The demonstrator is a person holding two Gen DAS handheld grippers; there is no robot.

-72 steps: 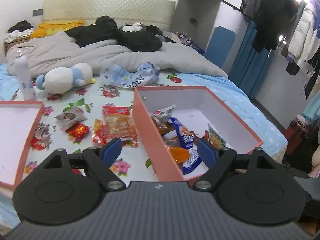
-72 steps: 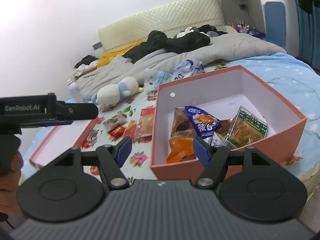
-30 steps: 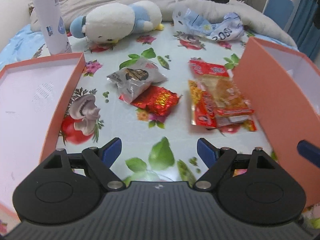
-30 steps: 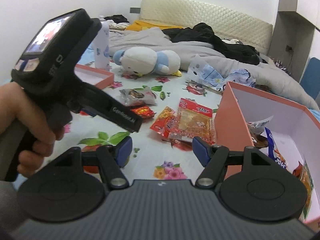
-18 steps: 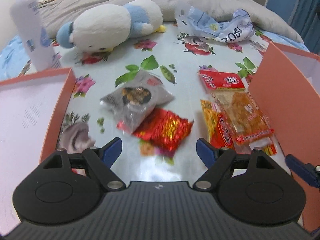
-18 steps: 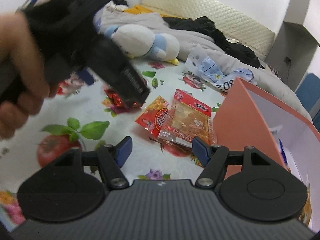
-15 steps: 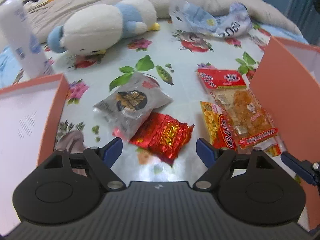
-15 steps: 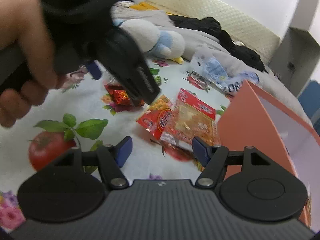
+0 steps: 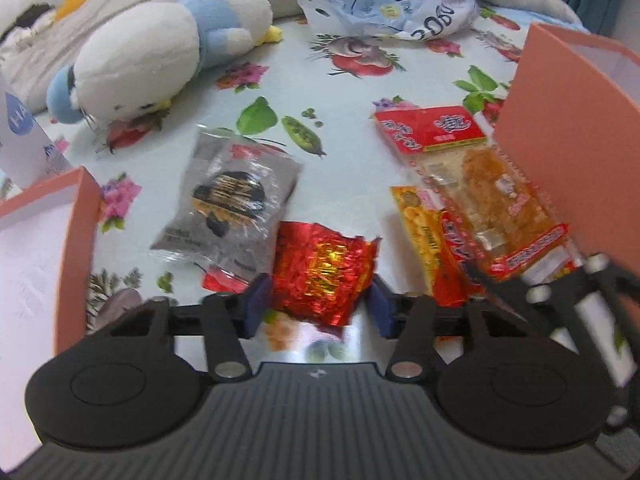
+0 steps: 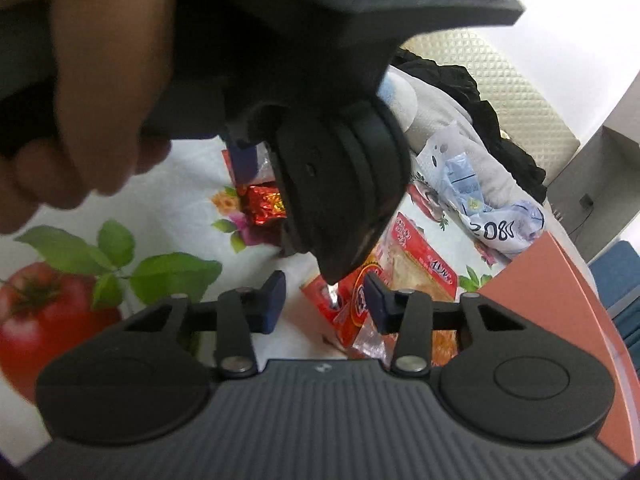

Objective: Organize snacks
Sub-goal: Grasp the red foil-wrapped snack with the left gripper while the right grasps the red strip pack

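Note:
My left gripper (image 9: 318,308) is low over the floral sheet, its blue pads on either side of a red foil snack packet (image 9: 325,270); whether they grip it does not show. A grey snack bag (image 9: 228,200) lies just beyond. A red-and-clear snack pack (image 9: 468,172) and an orange packet (image 9: 432,248) lie against the orange box (image 9: 568,152). My right gripper (image 10: 322,306) is part open and empty over the orange packet (image 10: 356,304), right behind the left gripper's body (image 10: 340,184). The red packet shows under that body in the right wrist view (image 10: 262,204).
An orange box lid (image 9: 44,248) lies at the left. A white and blue plush toy (image 9: 168,52) and a crumpled blue plastic bag (image 9: 396,4) lie further back. A white bottle (image 9: 16,136) stands at the far left. Grey bedding and dark clothes (image 10: 472,92) lie behind.
My left gripper moved forward and down to the red foil packet and its jaws narrowed around it. My right gripper moved in close behind the left one and narrowed over the orange packet.

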